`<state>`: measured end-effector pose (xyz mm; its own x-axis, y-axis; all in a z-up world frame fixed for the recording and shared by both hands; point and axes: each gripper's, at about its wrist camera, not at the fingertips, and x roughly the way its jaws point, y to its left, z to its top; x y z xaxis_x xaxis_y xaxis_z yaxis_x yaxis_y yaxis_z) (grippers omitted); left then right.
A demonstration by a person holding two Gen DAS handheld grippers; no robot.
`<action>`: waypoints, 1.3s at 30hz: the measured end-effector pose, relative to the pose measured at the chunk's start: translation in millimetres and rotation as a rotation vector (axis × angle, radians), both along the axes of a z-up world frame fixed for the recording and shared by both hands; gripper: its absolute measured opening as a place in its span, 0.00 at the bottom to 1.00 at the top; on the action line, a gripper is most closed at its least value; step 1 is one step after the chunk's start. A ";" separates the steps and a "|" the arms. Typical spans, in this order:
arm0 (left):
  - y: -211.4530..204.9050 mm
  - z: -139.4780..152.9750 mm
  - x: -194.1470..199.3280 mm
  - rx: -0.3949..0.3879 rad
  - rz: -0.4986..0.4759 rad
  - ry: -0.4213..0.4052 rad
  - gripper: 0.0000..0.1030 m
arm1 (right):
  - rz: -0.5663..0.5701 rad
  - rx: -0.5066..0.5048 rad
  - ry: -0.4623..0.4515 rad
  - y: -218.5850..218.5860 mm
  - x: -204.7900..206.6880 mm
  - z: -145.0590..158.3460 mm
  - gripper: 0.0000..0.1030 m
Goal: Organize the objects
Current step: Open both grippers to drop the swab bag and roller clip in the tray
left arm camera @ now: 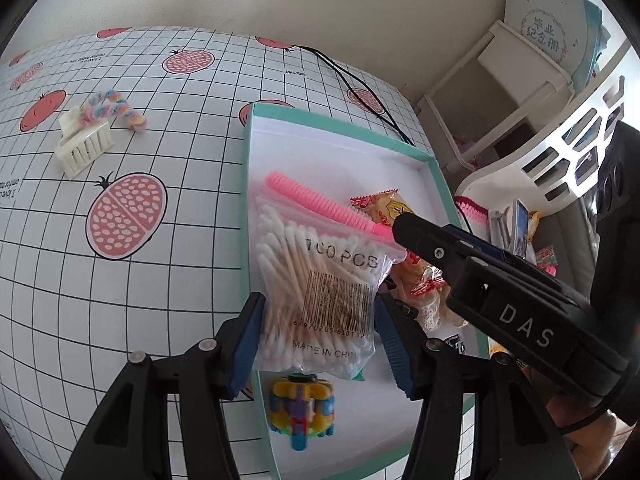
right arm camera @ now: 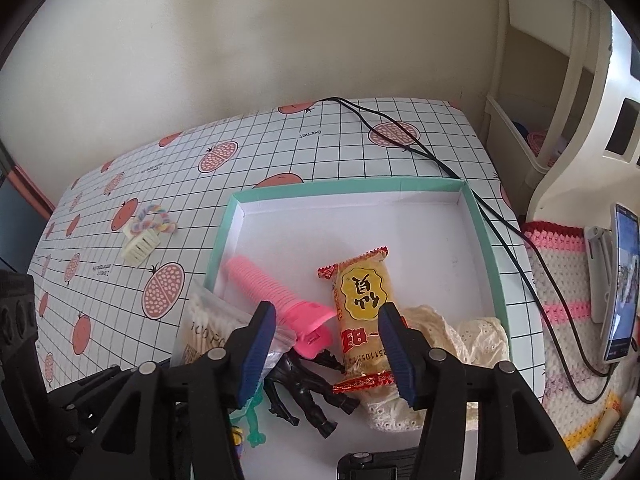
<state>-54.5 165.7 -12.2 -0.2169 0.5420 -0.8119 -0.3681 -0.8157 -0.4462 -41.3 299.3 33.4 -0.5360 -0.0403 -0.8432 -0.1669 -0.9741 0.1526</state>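
1. The left hand-held gripper (left arm camera: 318,334) clamps a clear plastic bag of cotton swabs (left arm camera: 320,280) between its blue ribbed pads; the bag hangs over the near left edge of the box (left arm camera: 246,200).
2. The right hand-held gripper (right arm camera: 328,350) stands wide apart with nothing between its pads, hovering over the near part of the box (right arm camera: 486,240). A yellow snack packet (right arm camera: 362,316) lies below it, just inside the right pad.
3. The box is shallow, white inside with a mint-green rim, and sits on the surface (left arm camera: 160,280).
4. Inside it lie a pink ribbed comb (right arm camera: 276,300), the crinkly snack packet with red serrated ends, a glossy black toy figure (right arm camera: 308,392), a piece of cream lace cloth (right arm camera: 452,336) and a multicoloured block toy (left arm camera: 302,412).
5. The bag is flat and see-through, packed with wooden-stemmed white-tipped swabs, and printed with a barcode.
6. The surface is covered in white gridded cloth with pink fruit prints.
7. Well apart from the box on the left rest a cream toothed hair clip (left arm camera: 84,146) and a fuzzy pastel twisted hair tie (left arm camera: 114,110), touching each other.
8. A black cable (right arm camera: 440,164) runs across the far surface past the box's right side.
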 end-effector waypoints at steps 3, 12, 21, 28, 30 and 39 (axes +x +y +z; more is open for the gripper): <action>0.9 1.1 0.6 0.003 -0.002 -0.001 0.60 | 0.000 0.003 -0.005 0.2 -0.7 -2.0 0.56; -7.1 7.8 -3.4 0.027 0.039 0.017 0.62 | -0.039 -0.027 0.033 7.8 1.9 2.2 0.56; -22.1 12.8 -10.9 0.046 0.128 0.044 0.62 | -0.067 -0.044 0.044 13.7 1.5 2.7 0.56; -33.9 16.0 -15.4 0.046 0.196 0.076 0.62 | -0.067 -0.044 0.034 13.5 1.1 -1.0 0.56; -40.0 17.1 -17.4 0.048 0.231 0.082 0.62 | -0.067 -0.043 0.032 12.8 0.9 -1.7 0.59; -63.1 13.9 -29.3 -0.003 0.360 0.079 0.71 | -0.062 -0.045 0.030 9.5 -0.2 -4.2 0.77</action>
<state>-83.8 102.6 1.7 -0.4551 0.4176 -0.7865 -0.0903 -0.9003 -0.4258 -41.5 308.8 29.1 -0.5635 -0.0435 -0.8250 -0.2216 -0.9540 0.2017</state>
